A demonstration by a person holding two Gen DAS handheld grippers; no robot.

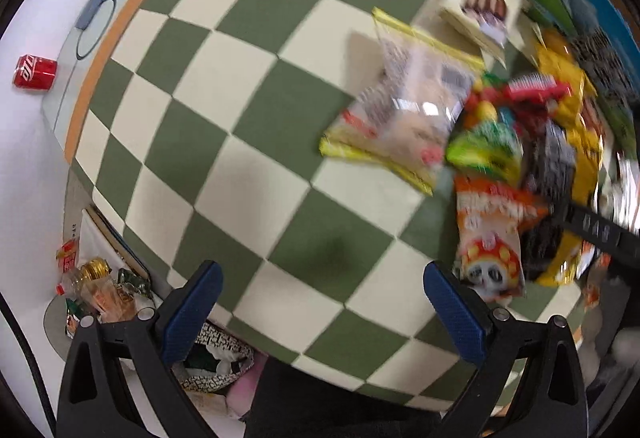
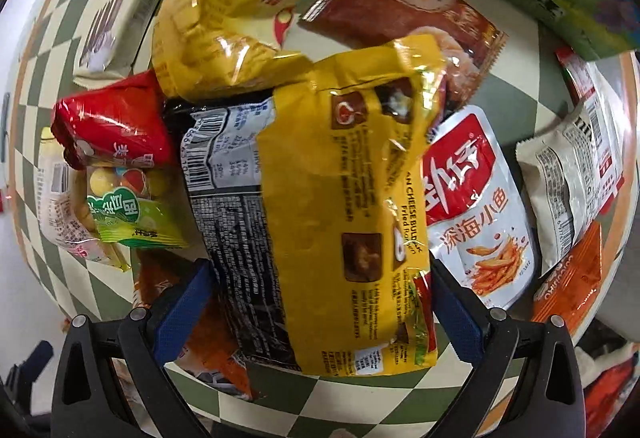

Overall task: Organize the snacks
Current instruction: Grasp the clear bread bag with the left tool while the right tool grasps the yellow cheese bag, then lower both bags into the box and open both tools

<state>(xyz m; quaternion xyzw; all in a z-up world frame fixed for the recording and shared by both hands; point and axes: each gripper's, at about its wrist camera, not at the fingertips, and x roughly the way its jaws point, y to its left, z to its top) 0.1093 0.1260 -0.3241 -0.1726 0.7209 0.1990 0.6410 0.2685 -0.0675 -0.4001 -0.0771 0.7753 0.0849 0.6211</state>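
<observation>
My right gripper (image 2: 320, 294) has its jaws spread wide around the yellow ramen pack (image 2: 344, 206), which lies atop the snack pile (image 2: 224, 38) on the checkered bench (image 1: 240, 118). Closing now, I risk pinching the black packet (image 2: 232, 222) underneath. My left gripper (image 1: 322, 290) is released, holding nothing.

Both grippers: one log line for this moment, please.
left gripper: open, over bare checkered cloth | right gripper: open, straddling yellow packet on snack pile | nothing held
</observation>
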